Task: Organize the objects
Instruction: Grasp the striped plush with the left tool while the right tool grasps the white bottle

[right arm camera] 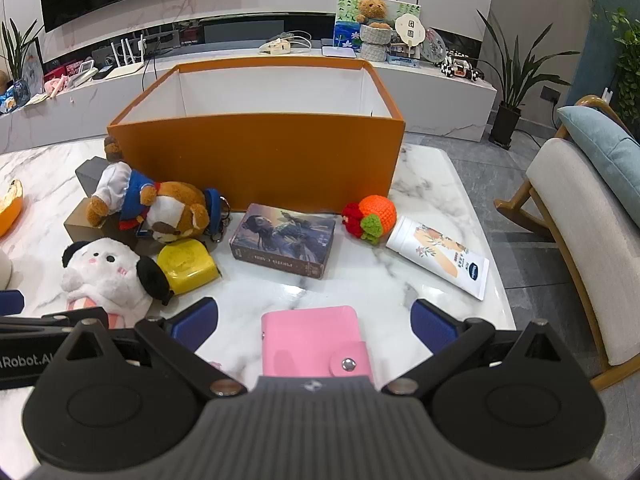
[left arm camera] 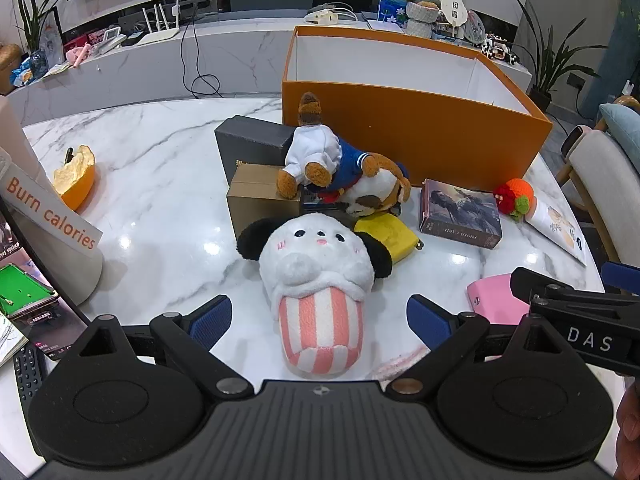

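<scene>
between the wide-open left gripper [left arm camera: 319, 316] jaws, white plush slipper [left arm camera: 316, 280]: light, squashy, grab mid-body; right gripper [right arm camera: 314, 320] wide over stiff pink wallet [right arm camera: 314, 340], empty

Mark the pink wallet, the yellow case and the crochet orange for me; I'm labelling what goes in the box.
pink wallet [right arm camera: 310, 336], right wrist view, front cover.
yellow case [right arm camera: 185, 265], right wrist view, top face.
crochet orange [right arm camera: 378, 210], right wrist view, orange body.

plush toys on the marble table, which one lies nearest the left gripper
The white panda-eared plush with the pink striped base, lying between the open left gripper fingers; the brown sailor-suited bear lies farther back.
</scene>
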Demonstrator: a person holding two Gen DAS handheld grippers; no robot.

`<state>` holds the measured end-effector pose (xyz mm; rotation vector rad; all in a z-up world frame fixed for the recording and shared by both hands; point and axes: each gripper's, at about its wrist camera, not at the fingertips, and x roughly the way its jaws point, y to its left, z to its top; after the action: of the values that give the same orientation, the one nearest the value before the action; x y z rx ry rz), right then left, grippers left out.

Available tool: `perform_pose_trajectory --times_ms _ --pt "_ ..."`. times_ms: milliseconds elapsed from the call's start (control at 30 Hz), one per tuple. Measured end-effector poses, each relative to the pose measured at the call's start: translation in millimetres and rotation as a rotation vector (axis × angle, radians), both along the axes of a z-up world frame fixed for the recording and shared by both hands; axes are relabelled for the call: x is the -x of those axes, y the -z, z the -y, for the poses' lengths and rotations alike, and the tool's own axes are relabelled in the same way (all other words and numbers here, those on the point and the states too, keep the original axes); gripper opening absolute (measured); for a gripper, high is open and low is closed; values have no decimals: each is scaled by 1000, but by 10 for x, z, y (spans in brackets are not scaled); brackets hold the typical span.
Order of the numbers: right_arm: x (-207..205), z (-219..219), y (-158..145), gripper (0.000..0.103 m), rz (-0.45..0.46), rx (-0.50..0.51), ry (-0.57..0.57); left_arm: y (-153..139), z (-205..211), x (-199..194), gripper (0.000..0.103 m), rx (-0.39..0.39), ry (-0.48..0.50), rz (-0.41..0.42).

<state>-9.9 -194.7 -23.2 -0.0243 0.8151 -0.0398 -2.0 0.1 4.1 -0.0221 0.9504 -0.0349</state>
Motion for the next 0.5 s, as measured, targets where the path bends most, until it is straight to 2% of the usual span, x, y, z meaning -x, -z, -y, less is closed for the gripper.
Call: perform_pose_trajectory --times_ms 500 --pt "-69 83 -23 102 10 3 -26 98 -83 -52 103 3 -15 -32"
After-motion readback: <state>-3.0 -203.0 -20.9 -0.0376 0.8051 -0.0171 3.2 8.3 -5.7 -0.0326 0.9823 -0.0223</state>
